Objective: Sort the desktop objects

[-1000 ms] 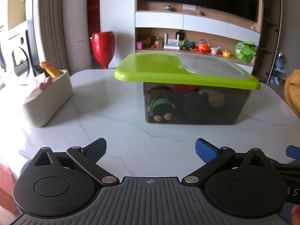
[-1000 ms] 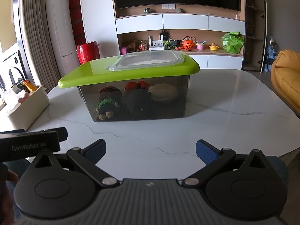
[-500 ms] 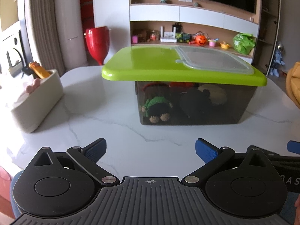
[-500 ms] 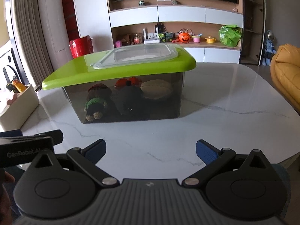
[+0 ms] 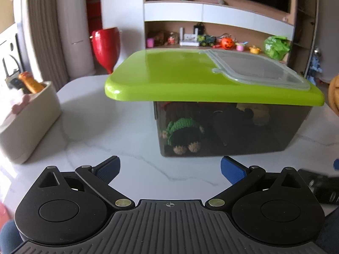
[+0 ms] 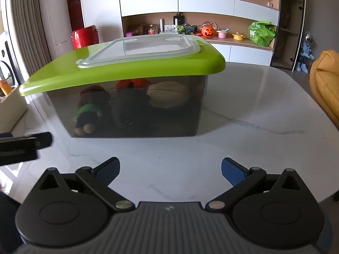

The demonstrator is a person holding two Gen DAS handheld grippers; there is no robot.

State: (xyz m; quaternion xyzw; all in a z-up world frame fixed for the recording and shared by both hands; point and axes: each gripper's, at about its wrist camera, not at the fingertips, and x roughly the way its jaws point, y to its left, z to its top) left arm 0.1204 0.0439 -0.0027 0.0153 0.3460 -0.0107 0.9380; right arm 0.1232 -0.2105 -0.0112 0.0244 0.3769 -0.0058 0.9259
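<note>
At the left edge of the white marble table (image 5: 131,131) sits a cream holder (image 5: 27,122) with an orange item poking out of it. To its right, nearer the table's middle, stands a smoky see-through storage box (image 5: 228,131) under a lime-green lid (image 5: 169,78) that has a clear flap (image 5: 254,67) set into it. The lid overhangs the box on its left side. Inside, pressed to the front wall, is a knitted doll in green (image 5: 182,133), with dark soft toys beside it that are too murky to tell apart. The left tool (image 5: 170,167) is released, fingers spread wide and empty, hovering over bare table short of the box. The right tool (image 6: 170,168) is likewise spread and empty, facing the box's front. The risks, as a judgement: a tool gripping the overhanging lid edge could tip the lid or drag the whole box across the smooth marble. Two tools closing in together could knock each other, and a wide sweep on the left could strike the cream holder near the table's edge.
</note>
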